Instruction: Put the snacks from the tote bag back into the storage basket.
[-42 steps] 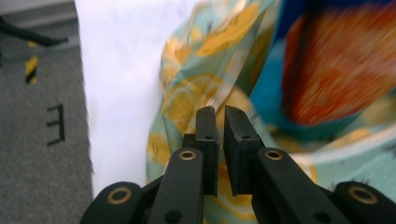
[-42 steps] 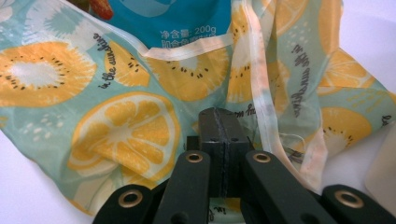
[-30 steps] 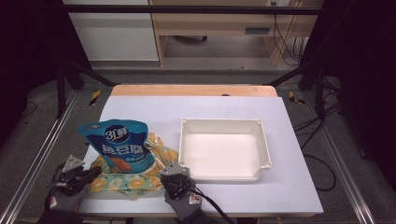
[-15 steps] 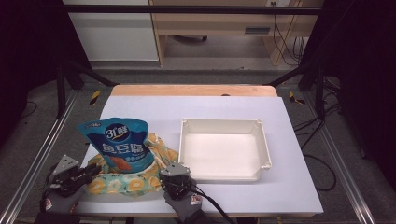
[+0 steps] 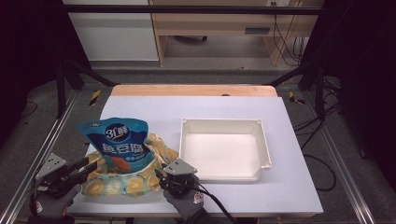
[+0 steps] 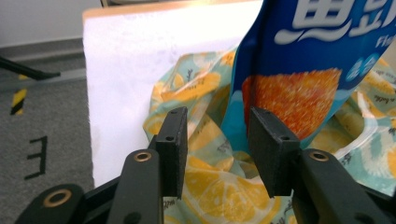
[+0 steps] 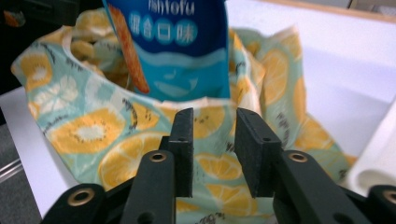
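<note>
Blue snack pouch standing in a lemon-print cloth bag, both grippers just opening

From above, the pouch (image 5: 120, 145) rises from the bag (image 5: 126, 179) left of the white tray (image 5: 224, 149). The left gripper (image 6: 217, 140) and right gripper (image 7: 212, 140) views show jaws apart, cloth behind the gaps, nothing pinched; the right gripper view alone reveals the bag's open rim.
</note>
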A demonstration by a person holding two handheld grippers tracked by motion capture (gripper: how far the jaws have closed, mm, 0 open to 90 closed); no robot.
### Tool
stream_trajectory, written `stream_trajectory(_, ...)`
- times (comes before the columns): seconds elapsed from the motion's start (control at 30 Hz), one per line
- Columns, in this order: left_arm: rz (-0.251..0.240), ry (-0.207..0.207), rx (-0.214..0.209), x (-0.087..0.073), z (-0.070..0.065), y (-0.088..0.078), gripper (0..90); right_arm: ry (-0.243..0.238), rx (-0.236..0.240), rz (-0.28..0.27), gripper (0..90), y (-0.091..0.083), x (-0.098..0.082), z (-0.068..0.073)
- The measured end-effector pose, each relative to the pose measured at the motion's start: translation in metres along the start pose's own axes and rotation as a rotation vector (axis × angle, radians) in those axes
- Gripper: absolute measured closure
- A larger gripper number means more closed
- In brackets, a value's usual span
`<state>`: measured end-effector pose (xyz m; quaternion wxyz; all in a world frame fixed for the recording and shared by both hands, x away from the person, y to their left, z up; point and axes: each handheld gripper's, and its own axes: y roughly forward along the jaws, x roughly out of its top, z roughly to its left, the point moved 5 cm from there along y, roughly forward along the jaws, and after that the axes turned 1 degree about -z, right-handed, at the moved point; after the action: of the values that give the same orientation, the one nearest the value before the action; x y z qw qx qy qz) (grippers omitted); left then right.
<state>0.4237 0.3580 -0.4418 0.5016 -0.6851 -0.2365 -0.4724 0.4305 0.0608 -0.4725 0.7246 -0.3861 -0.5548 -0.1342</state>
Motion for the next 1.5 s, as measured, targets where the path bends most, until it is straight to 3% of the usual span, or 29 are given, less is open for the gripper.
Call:
stream_trajectory(0.33, -0.079, 0.01, -0.022, 0.027, -0.009, -0.02, 50.5, -0.006, -0.004, -0.067, 58.4, -0.016, 0.023, -0.011)
stream_trajectory(0.8, -0.119, 0.047, -0.03, 0.056, -0.023, -0.026, 45.2, 0.011, -0.006, -0.128, 53.8, -0.036, 0.047, -0.026)
stream_trajectory(1.5, -0.178, 0.023, 0.009, 0.097, -0.014, -0.024, 43.5, 0.008, 0.017, -0.203, 53.9, -0.041, 0.094, -0.03)
